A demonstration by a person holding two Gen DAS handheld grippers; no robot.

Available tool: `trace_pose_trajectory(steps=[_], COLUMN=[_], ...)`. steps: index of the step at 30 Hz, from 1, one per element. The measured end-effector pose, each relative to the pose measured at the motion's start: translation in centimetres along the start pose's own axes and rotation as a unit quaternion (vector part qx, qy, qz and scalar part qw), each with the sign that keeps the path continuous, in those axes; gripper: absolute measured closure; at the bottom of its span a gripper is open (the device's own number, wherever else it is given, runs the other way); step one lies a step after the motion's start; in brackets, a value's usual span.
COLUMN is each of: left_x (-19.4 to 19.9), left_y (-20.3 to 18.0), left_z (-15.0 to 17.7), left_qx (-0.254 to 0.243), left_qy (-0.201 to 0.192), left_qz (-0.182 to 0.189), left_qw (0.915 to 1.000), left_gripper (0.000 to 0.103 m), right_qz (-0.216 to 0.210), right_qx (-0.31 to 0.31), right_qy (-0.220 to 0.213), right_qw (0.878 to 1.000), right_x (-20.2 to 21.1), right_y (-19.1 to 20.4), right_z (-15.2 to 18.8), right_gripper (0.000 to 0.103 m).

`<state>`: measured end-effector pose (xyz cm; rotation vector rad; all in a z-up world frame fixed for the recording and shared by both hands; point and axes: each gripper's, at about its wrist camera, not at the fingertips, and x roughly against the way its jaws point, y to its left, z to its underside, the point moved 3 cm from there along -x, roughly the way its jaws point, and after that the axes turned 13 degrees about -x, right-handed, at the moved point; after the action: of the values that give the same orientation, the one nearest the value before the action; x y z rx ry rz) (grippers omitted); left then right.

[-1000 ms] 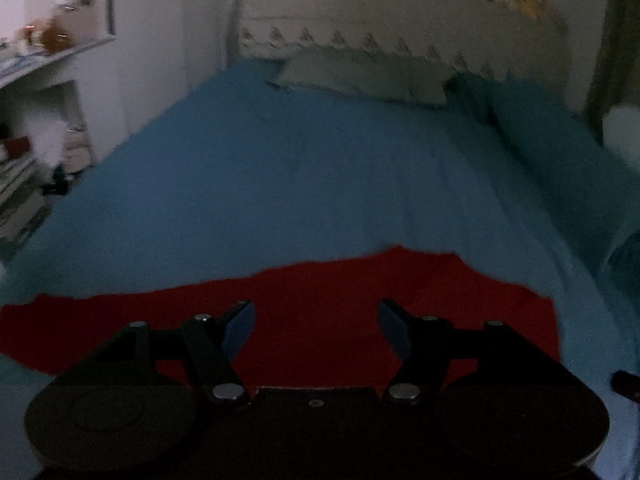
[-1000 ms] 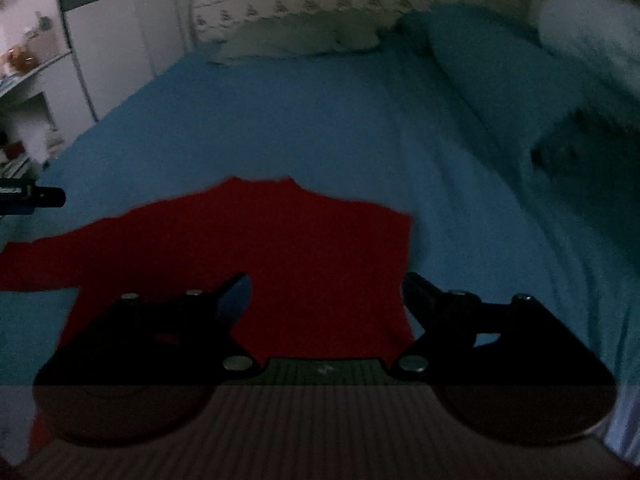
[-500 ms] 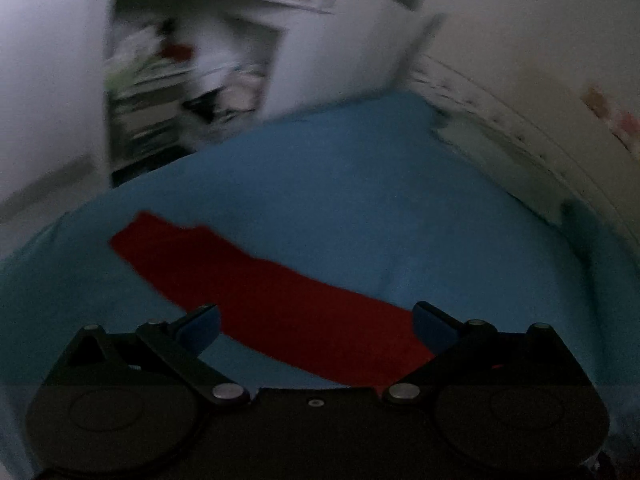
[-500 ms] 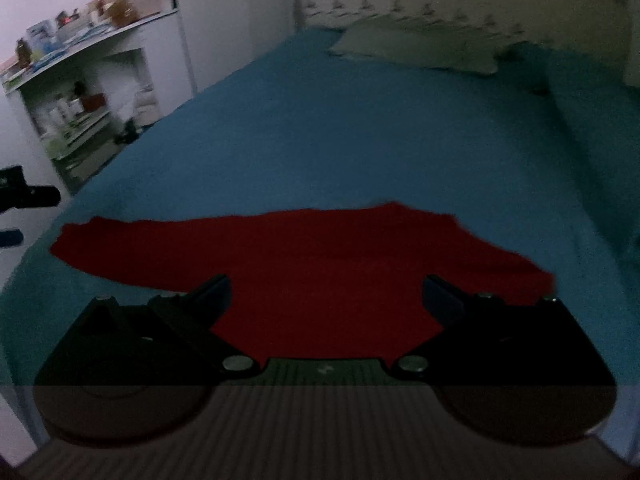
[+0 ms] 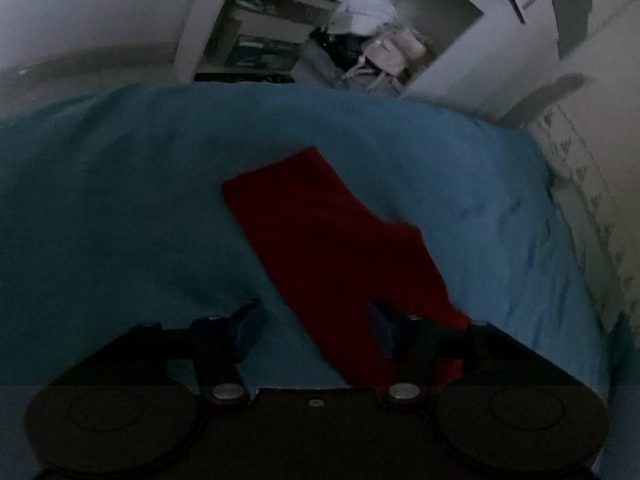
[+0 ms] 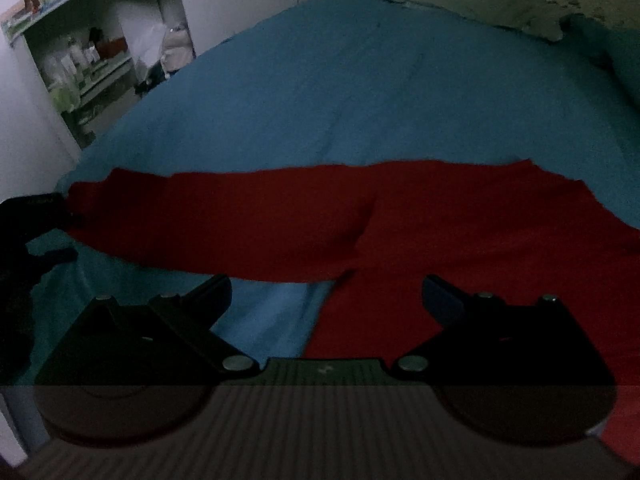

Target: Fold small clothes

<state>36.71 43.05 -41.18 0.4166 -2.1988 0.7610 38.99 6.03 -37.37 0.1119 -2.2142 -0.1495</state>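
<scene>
A red long-sleeved garment (image 6: 460, 216) lies flat on the blue bedspread (image 6: 360, 92). Its left sleeve stretches out to the left in the right wrist view and runs away from me in the left wrist view (image 5: 320, 232). My left gripper (image 5: 314, 320) is open, low over the sleeve near the body. It shows as a dark shape at the far left of the right wrist view (image 6: 28, 232), by the cuff. My right gripper (image 6: 326, 294) is open and empty, just above the garment's underarm edge.
A white shelf unit (image 6: 92, 52) full of small items stands left of the bed, also in the left wrist view (image 5: 320, 32). A grey pillow (image 6: 480, 4) and the headboard lie at the far end. The bed edge drops off on the left.
Both grippers have swung left and lower toward the sleeve. The left one turned to look along the sleeve toward the shelves. Both stay open. The garment has not moved.
</scene>
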Motion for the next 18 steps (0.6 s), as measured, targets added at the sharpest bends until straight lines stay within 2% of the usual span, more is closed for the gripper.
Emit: trace_pose_trajectory(steps=[3, 4, 5, 6, 8, 13, 15, 18], left_x=[-0.7, -0.9, -0.8, -0.9, -1.0, -0.2, 0.8, 3.2], left_y=[0.1, 0.1, 0.0, 0.0, 0.0, -1.7, -3.2, -7.7], left_z=[-0.9, -1.1, -1.2, -1.4, -1.5, -1.7, -2.1, -3.0], left_qx=[-0.005, -0.005, -0.005, -0.007, -0.005, -0.036, -0.05, -0.105], left_qy=[-0.024, -0.027, -0.028, -0.027, -0.019, -0.016, -0.03, -0.063], left_qz=[0.001, -0.002, -0.008, -0.014, -0.021, -0.041, -0.035, -0.015], left_qw=[0.9997, 0.9996, 0.9996, 0.9995, 0.9996, 0.9984, 0.9977, 0.9923], left_gripper=[0.043, 0.048, 0.063, 0.071, 0.092, 0.096, 0.096, 0.097], right_qz=[0.002, 0.003, 0.003, 0.004, 0.006, 0.013, 0.015, 0.017], right_qx=[0.005, 0.006, 0.007, 0.007, 0.005, -0.024, -0.036, -0.054], right_qy=[0.008, 0.011, 0.011, 0.011, 0.008, 0.001, -0.004, -0.017], right_qw=[1.0, 1.0, 1.0, 1.0, 1.0, 1.0, 0.999, 0.998], right_x=[-0.9, -1.1, -1.2, -1.2, -0.9, 0.2, 0.8, 1.7], right_y=[0.3, 0.4, 0.4, 0.2, -0.3, -2.7, -3.9, -6.1], right_z=[0.3, 0.4, 0.4, 0.4, 0.2, -0.6, -0.9, -1.4], right_gripper=[0.0, 0.0, 0.0, 0.0, 0.0, 0.0, 0.0, 0.0])
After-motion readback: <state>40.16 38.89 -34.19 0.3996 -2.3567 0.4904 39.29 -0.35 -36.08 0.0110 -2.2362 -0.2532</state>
